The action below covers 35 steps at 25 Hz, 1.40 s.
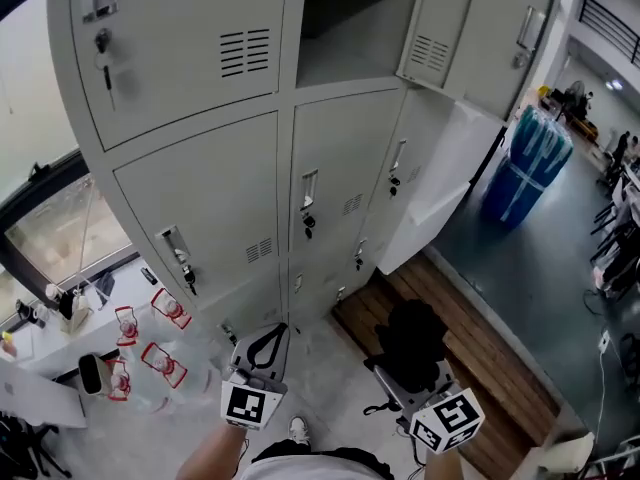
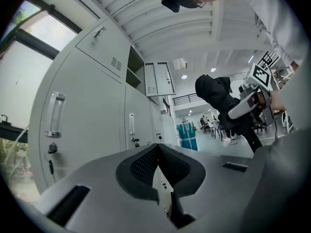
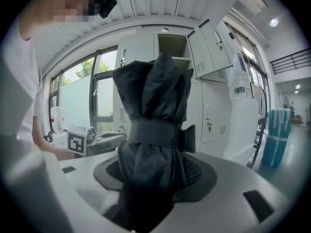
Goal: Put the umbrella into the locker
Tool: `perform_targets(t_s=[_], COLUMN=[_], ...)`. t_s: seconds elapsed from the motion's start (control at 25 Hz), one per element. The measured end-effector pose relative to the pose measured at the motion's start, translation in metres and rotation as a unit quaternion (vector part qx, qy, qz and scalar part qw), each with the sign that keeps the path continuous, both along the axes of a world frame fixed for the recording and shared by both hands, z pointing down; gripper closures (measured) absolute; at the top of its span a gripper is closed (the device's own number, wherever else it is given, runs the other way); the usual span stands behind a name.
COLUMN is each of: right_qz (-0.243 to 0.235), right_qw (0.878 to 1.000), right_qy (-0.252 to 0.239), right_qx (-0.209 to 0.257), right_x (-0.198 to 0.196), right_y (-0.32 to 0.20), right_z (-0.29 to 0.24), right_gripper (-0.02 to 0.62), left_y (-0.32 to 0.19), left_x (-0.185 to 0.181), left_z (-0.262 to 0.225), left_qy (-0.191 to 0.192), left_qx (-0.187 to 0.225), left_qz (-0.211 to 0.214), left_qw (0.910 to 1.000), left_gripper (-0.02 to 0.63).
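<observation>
A tall bank of grey lockers (image 1: 210,178) fills the head view. One upper compartment (image 1: 345,28) stands open, its door (image 1: 440,18) swung to the right. My right gripper (image 1: 405,353) is shut on a folded black umbrella (image 1: 412,338), which stands upright between the jaws, strapped round its middle (image 3: 153,106). My left gripper (image 1: 268,336) is shut with nothing in it; its pads meet at the tips (image 2: 158,147). In the left gripper view the umbrella (image 2: 216,93) shows off to the right. Both grippers are low, in front of the bottom lockers.
A lower locker door (image 1: 450,168) hangs open to the right. A blue wrapped bin (image 1: 530,163) stands beyond it. Several red-labelled bottles (image 1: 150,353) sit on a white table at the left. A wooden floor strip (image 1: 470,358) runs along the right.
</observation>
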State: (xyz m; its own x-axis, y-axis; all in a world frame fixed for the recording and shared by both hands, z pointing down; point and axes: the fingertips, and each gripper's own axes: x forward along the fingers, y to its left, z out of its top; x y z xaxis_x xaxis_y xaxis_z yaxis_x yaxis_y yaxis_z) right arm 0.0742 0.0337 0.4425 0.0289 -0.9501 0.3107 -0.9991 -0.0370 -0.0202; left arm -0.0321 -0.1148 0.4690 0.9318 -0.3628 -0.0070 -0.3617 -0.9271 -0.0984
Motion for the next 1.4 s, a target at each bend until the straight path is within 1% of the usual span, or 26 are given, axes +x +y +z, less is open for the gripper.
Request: perform_targets(t_s=[0.12,0.28,0.4,0.52,0.64,0.72,0.92,1.08,1.24,1.4], right_qz=[0.005,-0.003,-0.024,-0.055,-0.087,-0.108,-0.141,-0.155,-0.163,-0.168], right_qw=[1.0,1.0,0.999,0.998,0.995,0.992,0.988,0.985,0.982,0.977], right_qy=[0.008,0.012,0.015,0.018,0.028,0.032,0.045,0.055,0.084,0.115], right_qx=[0.0,0.009,0.024,0.034,0.042,0.05,0.049,0.049,0.053,0.059], right_x=[0.025,0.059,0.086,0.107,0.128,0.139,0.158,0.165,0.169,0.169], right_y=[-0.016,-0.041,-0.064,-0.086,-0.108,-0.122,-0.141,-0.154,-0.168,-0.179], right_z=[-0.005,-0.013,-0.022,-0.028,-0.039,-0.045,-0.051,-0.055,-0.069,-0.089], right_gripper=[0.347,0.347,0.347,0.347,0.347,0.347,0.347,0.347,0.347,0.347], left_y=[-0.013,-0.029,-0.042,-0.057,-0.066,-0.074,-0.077,-0.076,-0.076,-0.074], left_x=[0.024,0.049,0.065,0.08,0.096,0.105,0.12,0.119,0.12,0.124], left_z=[0.001,-0.003,-0.01,-0.018,-0.034,-0.039,-0.035,-0.03,-0.029,-0.034], left_qy=[-0.003,-0.003,0.0,0.002,0.008,0.013,0.01,0.006,0.006,0.011], left_qx=[-0.002,0.002,0.014,0.026,0.046,0.05,0.042,0.039,0.036,0.039], left_qz=[0.009,0.004,-0.017,-0.047,-0.071,-0.087,-0.112,-0.122,-0.123,-0.114], left_qw=[0.9999,1.0,0.9998,0.9986,0.9964,0.9948,0.9928,0.9918,0.9917,0.9926], left_gripper=[0.584,0.584,0.584,0.584,0.584,0.584,0.584,0.584,0.584,0.584])
